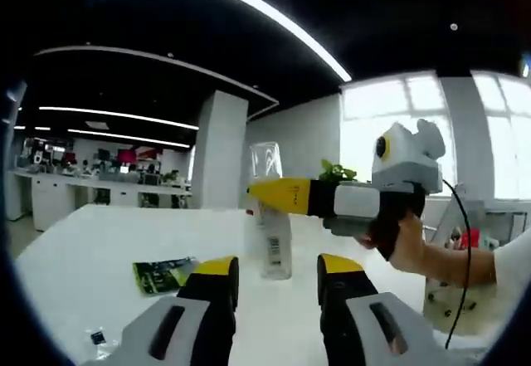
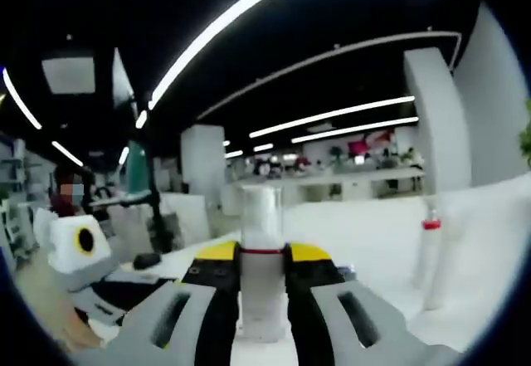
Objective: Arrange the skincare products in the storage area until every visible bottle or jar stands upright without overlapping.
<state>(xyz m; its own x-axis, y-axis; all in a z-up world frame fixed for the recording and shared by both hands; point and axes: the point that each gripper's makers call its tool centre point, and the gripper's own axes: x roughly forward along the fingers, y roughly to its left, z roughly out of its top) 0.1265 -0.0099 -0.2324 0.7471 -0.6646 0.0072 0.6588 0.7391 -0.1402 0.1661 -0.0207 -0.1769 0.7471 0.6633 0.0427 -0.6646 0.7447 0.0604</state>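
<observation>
On the white table (image 1: 99, 250), one bottle in hand.
My right gripper (image 2: 264, 254) pinches the tall clear plastic bottle (image 2: 262, 258) upright (steadying it); my left gripper (image 1: 278, 279) waits spread.

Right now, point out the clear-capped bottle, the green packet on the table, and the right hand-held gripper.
Clear-capped bottle (image 1: 275, 250): left gripper view, on its lower body.
Green packet (image 1: 163, 273): left gripper view, on its middle.
Right hand-held gripper (image 2: 263, 254): right gripper view, between its yellow tips.

bottle (image 2: 262, 258) base hidden between the jaws.
</observation>
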